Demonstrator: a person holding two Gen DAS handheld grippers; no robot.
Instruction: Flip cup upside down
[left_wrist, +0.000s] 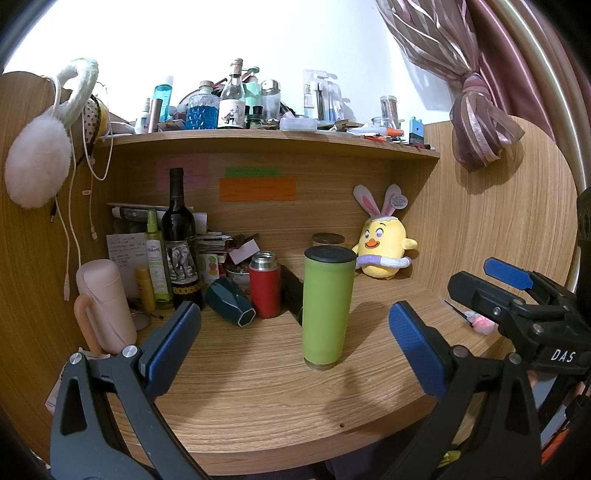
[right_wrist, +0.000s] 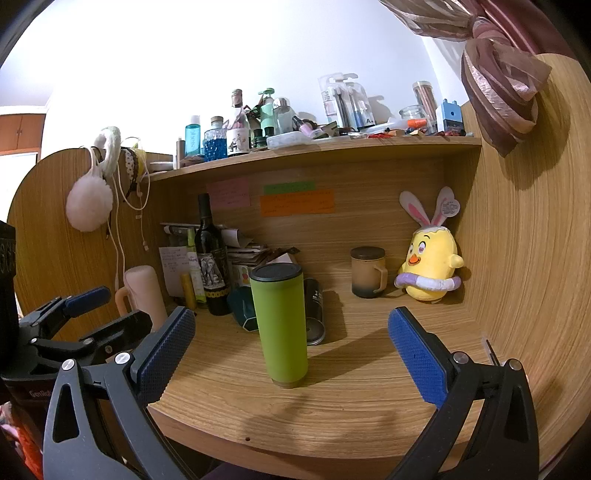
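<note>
A tall green cup (left_wrist: 325, 306) with a black lid on top stands upright on the wooden desk (left_wrist: 258, 387); it also shows in the right wrist view (right_wrist: 281, 325). My left gripper (left_wrist: 295, 347) is open and empty, its blue pads either side of the cup and short of it. My right gripper (right_wrist: 291, 350) is open and empty too, a little in front of the cup. The right gripper shows at the right of the left wrist view (left_wrist: 517, 291); the left gripper shows at the left of the right wrist view (right_wrist: 81, 314).
Behind the cup are a red flask (left_wrist: 264, 284), a teal cup on its side (left_wrist: 229, 301), a wine bottle (left_wrist: 179, 243), a pink mug (left_wrist: 107, 310), a lidded glass mug (right_wrist: 367, 271) and a yellow chick plush (right_wrist: 430, 266). A cluttered shelf (left_wrist: 258, 138) runs overhead.
</note>
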